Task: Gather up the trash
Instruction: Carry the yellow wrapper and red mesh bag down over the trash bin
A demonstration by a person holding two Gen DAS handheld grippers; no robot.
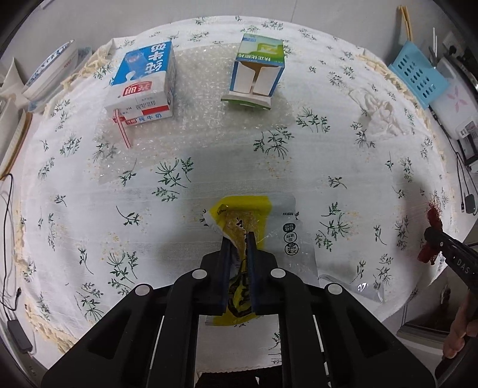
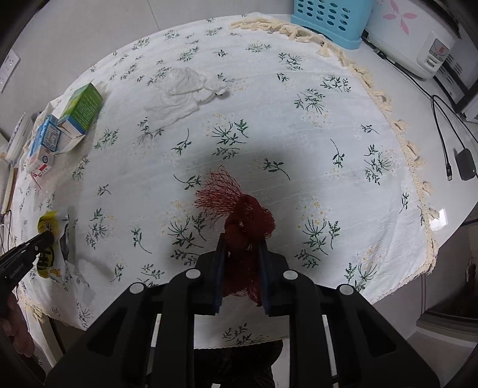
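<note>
While it lies partly on the flowered tablecloth (image 1: 209,167), a yellow and clear plastic wrapper (image 1: 239,221) runs up between the two dark fingers of the left gripper (image 1: 238,238). The fingers are pressed nearly together with a crumpled fold of the wrapper pinched between them; its yellow printed end shows again below the fingertips, between the finger bases. The clear half of the wrapper spreads flat to the right of the fingers.

In the right wrist view, a bundle of red mesh netting (image 2: 245,221) sits between the fingers of the right gripper (image 2: 242,238). The fingers are closed against the bunched netting, leaving only a narrow gap filled by it. Loose red strands fan out beyond the fingertips toward the upper left, and more netting hangs down between the finger bases.

Farther out on the cloth, a blue and white milk carton (image 1: 143,83) and a green and white carton (image 1: 257,68) stand on a sheet of bubble wrap (image 1: 203,98) at the far side of the table. A crumpled white tissue (image 2: 185,89) lies well apart from both grippers. A blue perforated basket (image 2: 328,21) stands beyond the cloth's fringed edge, beside a white appliance (image 2: 418,44). A person's hand (image 1: 460,328) shows at the lower right of the left wrist view.
</note>
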